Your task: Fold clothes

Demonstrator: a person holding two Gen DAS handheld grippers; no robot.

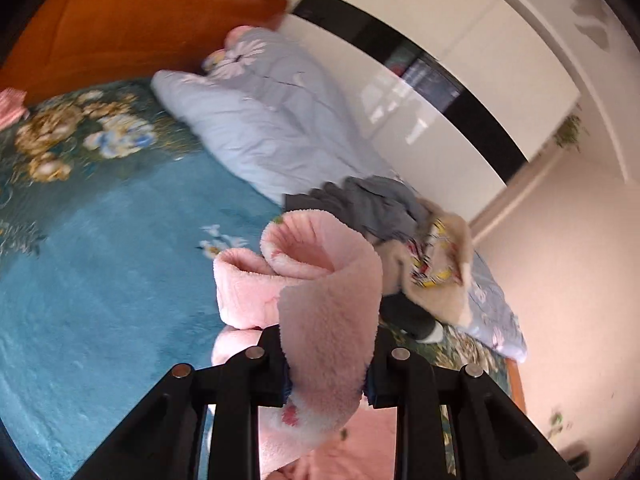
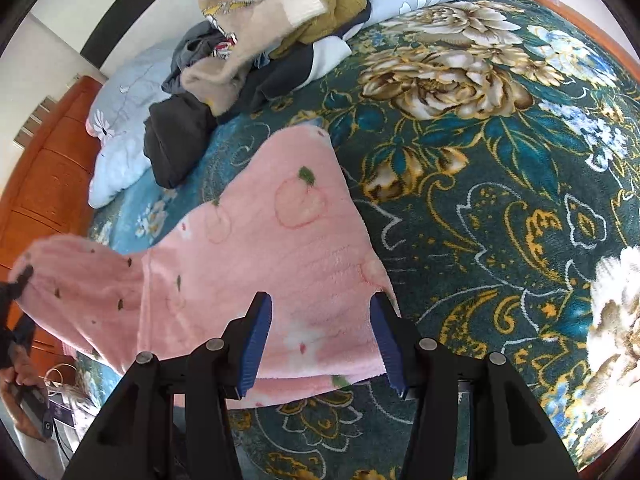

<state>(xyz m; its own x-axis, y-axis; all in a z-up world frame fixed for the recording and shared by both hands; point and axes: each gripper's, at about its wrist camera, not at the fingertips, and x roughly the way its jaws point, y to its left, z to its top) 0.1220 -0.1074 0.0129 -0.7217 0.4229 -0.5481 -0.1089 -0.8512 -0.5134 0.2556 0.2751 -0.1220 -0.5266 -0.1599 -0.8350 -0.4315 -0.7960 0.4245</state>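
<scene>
In the left wrist view the left gripper [image 1: 326, 380] has its jaws clamped on a fold of the pink fleece garment [image 1: 320, 300], which stands up between them and curls over into a loose roll just ahead, lifted off the bed. More pink fleece lies below the jaws. In the right wrist view the right gripper [image 2: 320, 344] hovers with its jaws set wide, the blue pads [image 2: 256, 344] on either side of the garment's near edge and nothing pinched between them; whether the pads touch the fleece cannot be told. The pink garment [image 2: 280, 260], printed with peaches and small green leaves, lies partly spread on the blanket [image 2: 500, 220], a teal one with large gold and white flowers, and its left end rises off the bed toward the left gripper, seen dark at the frame's left edge. Below that, a hand [image 2: 20, 396] grips a handle. Beyond the garment sits a pile of clothes [image 2: 256, 48]: dark grey, beige, mustard and black pieces heaped together. Behind and beside the pile lies a pale blue quilt [image 1: 272, 120] with daisy prints. Farthest back stand the orange wooden headboard [image 1: 140, 20] and a glossy white wardrobe [image 1: 440, 72] with a black band.
</scene>
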